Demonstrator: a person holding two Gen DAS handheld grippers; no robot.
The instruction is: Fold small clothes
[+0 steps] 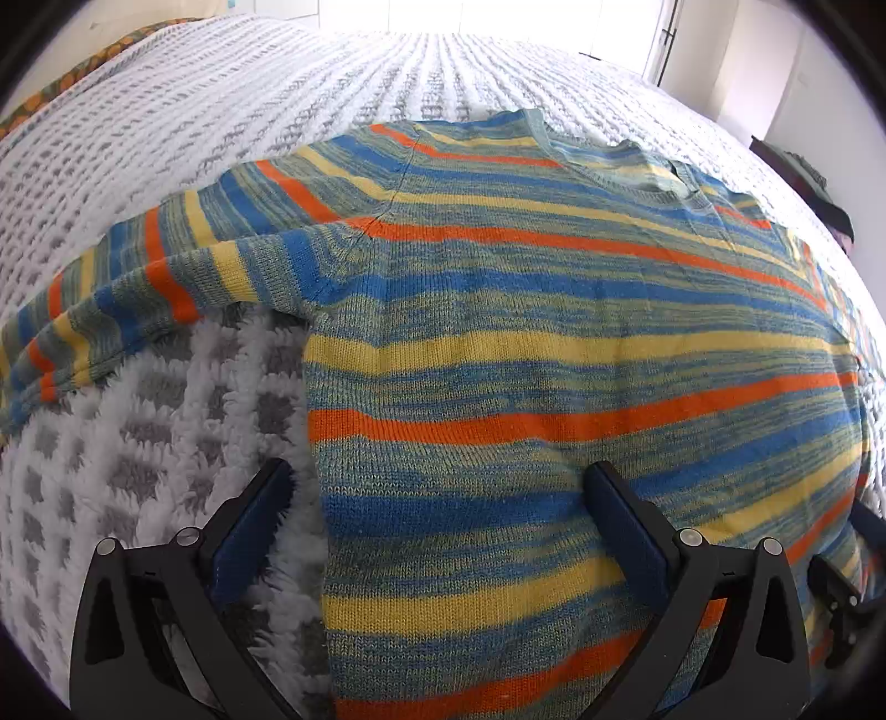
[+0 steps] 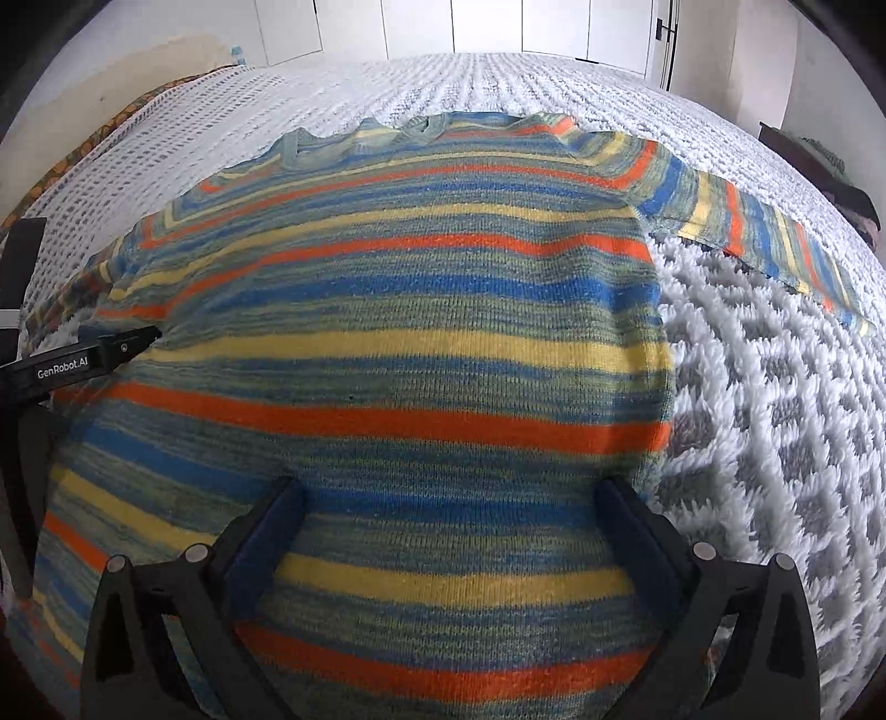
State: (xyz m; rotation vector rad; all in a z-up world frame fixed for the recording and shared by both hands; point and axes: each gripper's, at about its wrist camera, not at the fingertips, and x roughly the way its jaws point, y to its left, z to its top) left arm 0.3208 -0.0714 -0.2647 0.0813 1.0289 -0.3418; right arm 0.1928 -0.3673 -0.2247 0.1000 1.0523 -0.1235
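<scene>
A striped knit sweater in blue, yellow, orange and grey-green lies flat on the bed, neckline at the far end and sleeves spread to both sides. My left gripper stands open over the sweater's left side edge, one finger above the blanket, the other above the knit. My right gripper is open over the lower right part of the sweater, nothing pinched between its fingers. The left gripper's body shows at the left edge of the right wrist view. The right gripper's body peeks in at the left wrist view's right edge.
A fluffy white and grey patterned blanket covers the bed around the sweater. A patterned pillow edge lies at the far left. White closet doors stand beyond the bed, dark items at the far right.
</scene>
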